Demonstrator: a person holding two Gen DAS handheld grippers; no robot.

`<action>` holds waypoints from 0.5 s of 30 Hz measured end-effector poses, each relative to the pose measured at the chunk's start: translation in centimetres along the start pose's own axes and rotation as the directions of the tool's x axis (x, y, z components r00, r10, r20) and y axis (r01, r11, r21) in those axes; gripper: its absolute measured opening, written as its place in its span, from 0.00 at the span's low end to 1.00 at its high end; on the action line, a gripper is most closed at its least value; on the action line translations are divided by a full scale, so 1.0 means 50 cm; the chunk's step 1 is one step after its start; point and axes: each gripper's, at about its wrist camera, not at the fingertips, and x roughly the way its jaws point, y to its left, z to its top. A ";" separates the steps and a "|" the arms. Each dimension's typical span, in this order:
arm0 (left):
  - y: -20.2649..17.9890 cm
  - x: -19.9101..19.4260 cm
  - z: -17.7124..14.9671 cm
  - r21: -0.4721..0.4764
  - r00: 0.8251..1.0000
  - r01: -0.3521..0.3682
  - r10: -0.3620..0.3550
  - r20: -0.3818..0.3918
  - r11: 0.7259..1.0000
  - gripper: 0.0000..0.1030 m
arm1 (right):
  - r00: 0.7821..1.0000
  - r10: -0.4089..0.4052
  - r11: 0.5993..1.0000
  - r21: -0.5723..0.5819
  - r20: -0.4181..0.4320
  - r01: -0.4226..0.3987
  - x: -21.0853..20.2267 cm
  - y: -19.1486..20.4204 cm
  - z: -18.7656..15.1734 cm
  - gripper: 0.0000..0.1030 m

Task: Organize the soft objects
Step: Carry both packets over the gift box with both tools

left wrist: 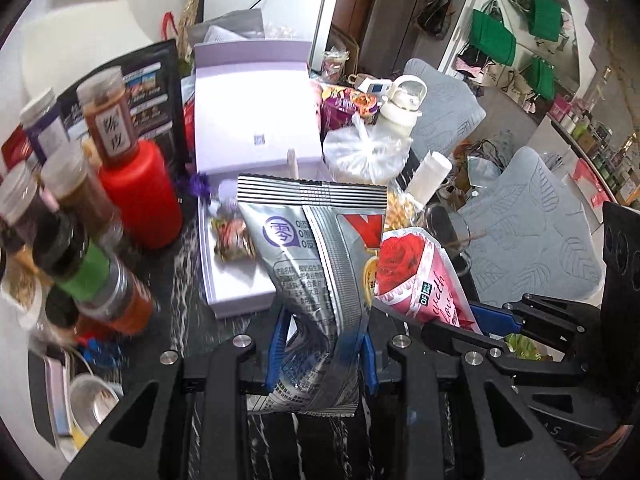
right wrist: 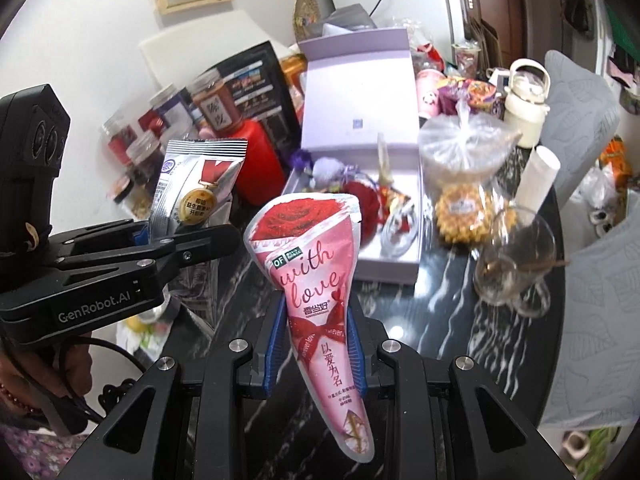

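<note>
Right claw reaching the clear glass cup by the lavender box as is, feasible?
Probably not yet. The right claw is shut on the pink cone-shaped rose pouch, so it has no free grip. The path to the clear glass cup, over black marble tabletop, looks open otherwise.

Black handheld tongs, blue pads

Left tongs carry white "GenRobot.AI" lettering; right tongs show 4 silver screws; a beaded bracelet circles the wrist.
</note>
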 end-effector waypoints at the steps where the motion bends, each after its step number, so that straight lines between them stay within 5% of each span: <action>1: 0.002 0.000 0.008 0.005 1.000 0.001 -0.001 0.003 1.000 0.30 | 1.000 -0.003 1.000 0.003 0.005 0.003 0.003 0.000 0.012 0.27; 15: 0.056 0.048 0.126 0.053 0.999 0.034 -0.035 0.030 0.998 0.30 | 0.999 -0.035 0.999 0.015 0.024 0.035 0.069 -0.016 0.124 0.27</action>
